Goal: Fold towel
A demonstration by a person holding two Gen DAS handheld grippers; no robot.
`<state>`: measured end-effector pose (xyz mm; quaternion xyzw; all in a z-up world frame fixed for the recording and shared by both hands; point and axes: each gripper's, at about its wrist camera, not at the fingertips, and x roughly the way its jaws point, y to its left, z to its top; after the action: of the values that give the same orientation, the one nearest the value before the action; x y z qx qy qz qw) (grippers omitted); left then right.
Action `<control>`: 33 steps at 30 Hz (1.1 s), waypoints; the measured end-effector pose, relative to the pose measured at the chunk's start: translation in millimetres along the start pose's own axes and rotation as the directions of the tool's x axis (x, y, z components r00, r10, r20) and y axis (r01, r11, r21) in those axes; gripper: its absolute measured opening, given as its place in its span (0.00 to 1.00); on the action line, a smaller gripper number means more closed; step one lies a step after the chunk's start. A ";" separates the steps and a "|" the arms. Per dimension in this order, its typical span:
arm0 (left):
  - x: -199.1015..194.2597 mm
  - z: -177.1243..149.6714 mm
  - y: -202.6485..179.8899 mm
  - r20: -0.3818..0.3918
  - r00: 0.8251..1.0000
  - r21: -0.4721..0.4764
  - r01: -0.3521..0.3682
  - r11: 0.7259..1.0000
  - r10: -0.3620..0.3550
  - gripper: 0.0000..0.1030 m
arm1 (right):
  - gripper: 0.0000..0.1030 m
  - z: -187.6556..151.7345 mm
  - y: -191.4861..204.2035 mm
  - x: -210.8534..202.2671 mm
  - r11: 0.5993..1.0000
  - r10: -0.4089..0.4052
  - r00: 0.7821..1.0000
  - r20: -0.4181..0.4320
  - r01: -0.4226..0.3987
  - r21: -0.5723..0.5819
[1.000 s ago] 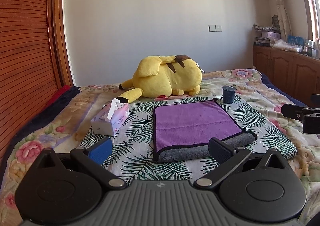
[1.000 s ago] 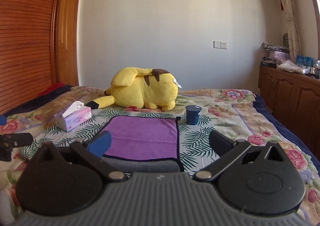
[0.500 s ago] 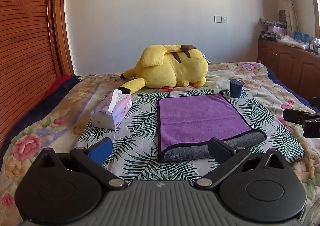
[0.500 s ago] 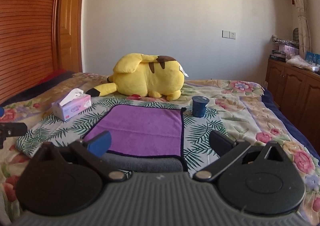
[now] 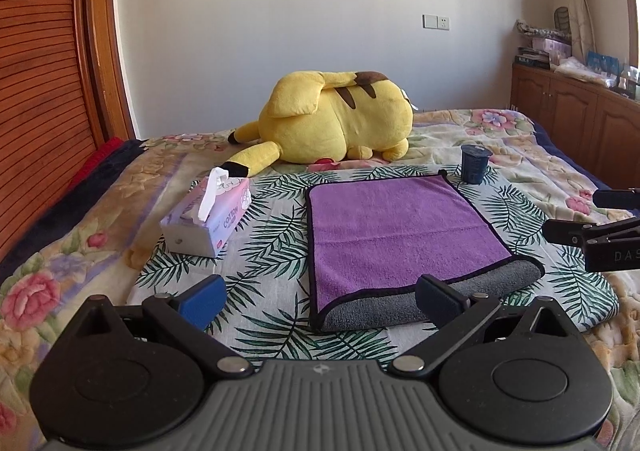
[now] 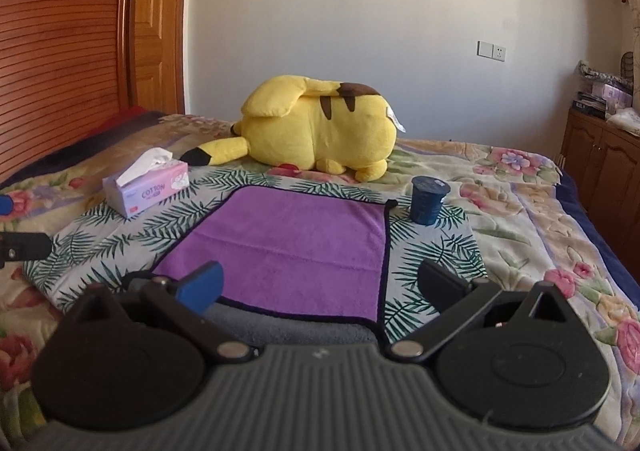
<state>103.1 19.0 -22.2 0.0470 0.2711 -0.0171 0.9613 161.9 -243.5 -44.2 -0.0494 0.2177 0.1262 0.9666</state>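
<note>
A purple towel (image 5: 392,227) with a black border lies on a palm-leaf cloth on the bed; its grey underside shows along the near edge. It also shows in the right wrist view (image 6: 292,247). My left gripper (image 5: 320,297) is open and empty, just short of the towel's near left corner. My right gripper (image 6: 320,285) is open and empty above the towel's near edge. The right gripper's fingers (image 5: 592,235) show at the right edge of the left wrist view.
A yellow plush toy (image 5: 336,123) lies behind the towel. A tissue box (image 5: 208,219) sits left of it. A dark blue cup (image 5: 474,163) stands at the far right corner. A wooden cabinet (image 5: 576,119) runs along the right wall.
Both grippers have risen and tilted a little, so the bed sits lower in the views. The towel has not moved. Both grippers stay open.
</note>
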 end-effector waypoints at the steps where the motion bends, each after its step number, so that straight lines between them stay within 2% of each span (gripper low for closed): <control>1: 4.7 0.0 -0.4 -0.007 1.000 0.004 0.003 1.000 -0.003 0.79 | 1.00 -0.6 -2.5 4.0 1.000 0.002 1.000 -0.009 -0.002 0.005; 6: 27.7 0.3 -2.3 -0.040 0.999 0.023 0.031 0.999 -0.030 0.72 | 0.99 -4.0 -14.6 22.6 1.000 0.005 0.998 -0.057 -0.003 0.027; 9: 40.6 1.7 -4.4 -0.054 0.998 0.031 0.044 0.999 -0.042 0.71 | 0.90 -4.7 -20.2 32.8 0.999 0.013 0.996 -0.091 -0.010 0.037; 14: 56.4 4.2 -9.2 -0.065 0.996 0.054 0.065 0.996 -0.061 0.65 | 0.90 -7.4 -24.2 47.6 0.999 0.029 0.990 -0.138 -0.024 0.037; 16: 63.7 5.1 -10.7 -0.076 0.994 0.061 0.079 0.995 -0.074 0.59 | 0.90 -9.4 -25.8 52.8 0.999 0.039 0.987 -0.155 -0.033 0.038; 25: 97.2 2.7 -11.7 -0.141 0.985 0.077 0.112 0.991 -0.100 0.48 | 0.87 -20.9 -39.0 78.1 0.995 0.086 0.961 -0.263 -0.069 0.072; 30: 116.8 -1.5 -8.4 -0.183 0.978 0.069 0.117 0.991 -0.103 0.42 | 0.87 -25.7 -45.9 87.6 0.994 0.091 0.953 -0.289 -0.068 0.090; 33: 123.1 -3.3 -5.3 -0.196 0.975 0.064 0.118 0.991 -0.103 0.35 | 0.87 -27.5 -49.7 92.8 0.993 0.096 0.948 -0.302 -0.070 0.095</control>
<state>206.1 13.1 -89.7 0.0694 0.3638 -0.0762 0.9258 244.9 -274.9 -107.2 -0.0191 0.3718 0.1484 0.9162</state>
